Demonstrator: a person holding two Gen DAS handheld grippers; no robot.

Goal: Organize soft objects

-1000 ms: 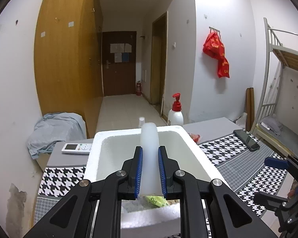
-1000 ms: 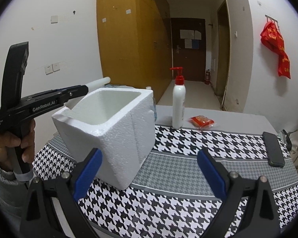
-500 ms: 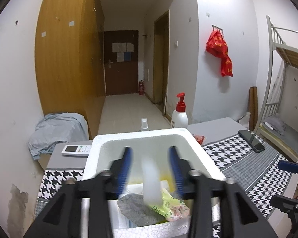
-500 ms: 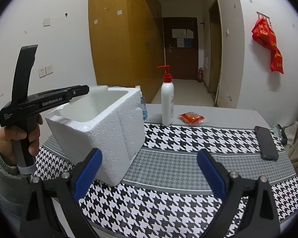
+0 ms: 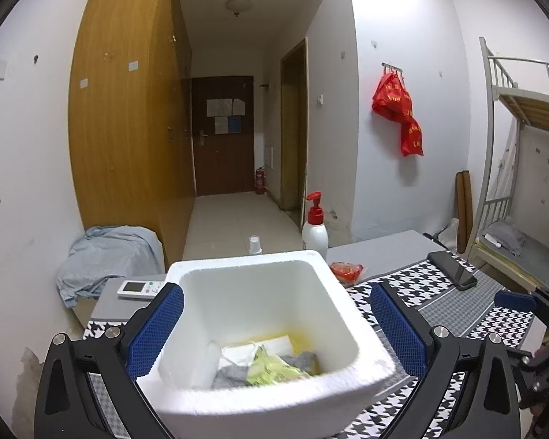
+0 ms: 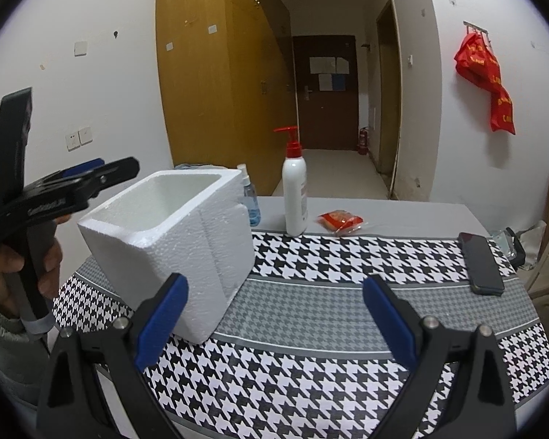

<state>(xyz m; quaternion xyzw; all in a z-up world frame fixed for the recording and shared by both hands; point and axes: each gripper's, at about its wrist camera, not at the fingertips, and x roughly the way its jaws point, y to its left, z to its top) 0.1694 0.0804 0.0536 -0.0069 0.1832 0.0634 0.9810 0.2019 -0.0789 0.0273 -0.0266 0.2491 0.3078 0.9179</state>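
A white foam box (image 5: 340,311) stands on the houndstooth table cloth (image 6: 311,256); it also shows in the right wrist view (image 6: 186,241). Inside lie a white foam piece (image 5: 205,364), a grey cloth (image 5: 300,360), a green-yellow packet (image 5: 271,367) and white paper. My left gripper (image 5: 274,325) is open and empty, held over the box with its fingers on either side of it. My right gripper (image 6: 274,314) is open and empty above the cloth, right of the box. A red snack packet (image 6: 342,219) lies on the table behind.
A white pump bottle (image 6: 294,197) and a small spray bottle (image 6: 250,205) stand behind the box. A black phone (image 6: 481,267) lies at the right. A white remote (image 5: 139,288) lies at the left. A bunk bed (image 5: 523,168) stands to the right.
My left gripper opened and let the white foam piece drop into the box. The right gripper stayed open and barely moved.
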